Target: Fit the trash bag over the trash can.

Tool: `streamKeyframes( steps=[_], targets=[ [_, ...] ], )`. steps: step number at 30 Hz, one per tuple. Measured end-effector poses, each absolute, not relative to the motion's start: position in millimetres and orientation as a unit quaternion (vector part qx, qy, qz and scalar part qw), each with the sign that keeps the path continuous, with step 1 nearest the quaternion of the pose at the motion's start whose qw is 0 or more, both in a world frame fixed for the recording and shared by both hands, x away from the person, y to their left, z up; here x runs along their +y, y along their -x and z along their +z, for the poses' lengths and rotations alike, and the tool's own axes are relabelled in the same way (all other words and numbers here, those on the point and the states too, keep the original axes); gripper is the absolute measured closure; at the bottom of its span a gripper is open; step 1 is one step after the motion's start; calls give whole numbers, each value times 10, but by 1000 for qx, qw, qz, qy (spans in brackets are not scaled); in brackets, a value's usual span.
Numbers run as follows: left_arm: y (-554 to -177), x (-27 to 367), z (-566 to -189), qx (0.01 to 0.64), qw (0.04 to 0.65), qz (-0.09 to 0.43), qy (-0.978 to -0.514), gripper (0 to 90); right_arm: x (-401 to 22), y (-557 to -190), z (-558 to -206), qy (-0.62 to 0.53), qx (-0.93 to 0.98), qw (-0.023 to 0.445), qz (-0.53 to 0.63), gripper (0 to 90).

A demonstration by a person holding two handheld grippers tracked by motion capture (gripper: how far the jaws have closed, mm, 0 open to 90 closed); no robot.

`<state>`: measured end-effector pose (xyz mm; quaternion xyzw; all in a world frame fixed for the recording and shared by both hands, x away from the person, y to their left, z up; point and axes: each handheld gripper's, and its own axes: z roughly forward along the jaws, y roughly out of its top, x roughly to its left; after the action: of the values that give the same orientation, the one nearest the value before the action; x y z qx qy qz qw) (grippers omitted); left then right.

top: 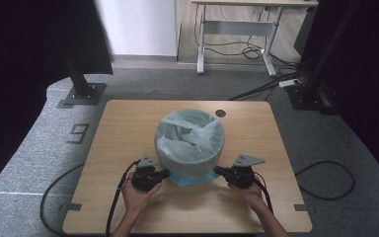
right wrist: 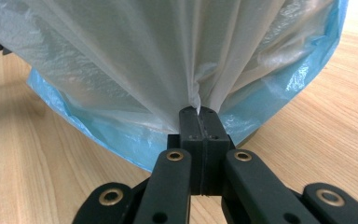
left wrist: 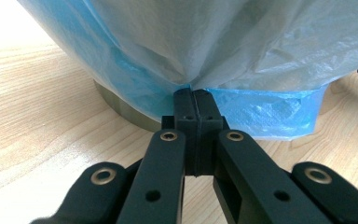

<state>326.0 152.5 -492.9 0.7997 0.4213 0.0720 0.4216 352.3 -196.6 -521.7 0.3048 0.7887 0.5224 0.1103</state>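
**Both grippers pinch the bin liner's hem**

Your wooden table carries a round waste bin near its middle, just short of the small cable hole. A pale blue bin liner drapes over the bin's rim and down its outside wall, its hem reaching the tabletop on your side. Your left gripper sits at the bin's lower left, jaws closed on a gathered fold of the liner. Your right gripper sits at the lower right, jaws likewise clamped on a bunched fold of liner.
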Motion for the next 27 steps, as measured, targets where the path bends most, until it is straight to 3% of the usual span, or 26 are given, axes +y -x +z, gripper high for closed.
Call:
streamKeyframes(
  steps=[2,4,7,8,13,19,27],
  targets=[
    [-3245,1547,-4915,419,426,77,-798,900,-1977,-3522,-5210,-309,784,115,526,883],
    [-3215,1593,-4860,417,431,84,-796,871,-2000,-3499,-5173,-313,774,125,536,807],
    [-3124,1715,-4746,412,439,83,-794,693,-2064,-3443,-5088,-314,758,138,554,739],
    [-3095,1752,-4722,408,440,83,-795,582,-2120,-3393,-5038,-315,748,144,567,679],
    [-2899,2014,-4528,394,470,95,-784,471,-2252,-3293,-4976,-319,728,155,586,615],
    [-2855,2130,-4259,373,493,115,-777,412,-2361,-3214,-4929,-327,717,164,593,572],
    [-3123,1947,-3779,334,504,134,-785,368,-2484,-3112,-4911,-334,707,173,599,524]
  ],
)
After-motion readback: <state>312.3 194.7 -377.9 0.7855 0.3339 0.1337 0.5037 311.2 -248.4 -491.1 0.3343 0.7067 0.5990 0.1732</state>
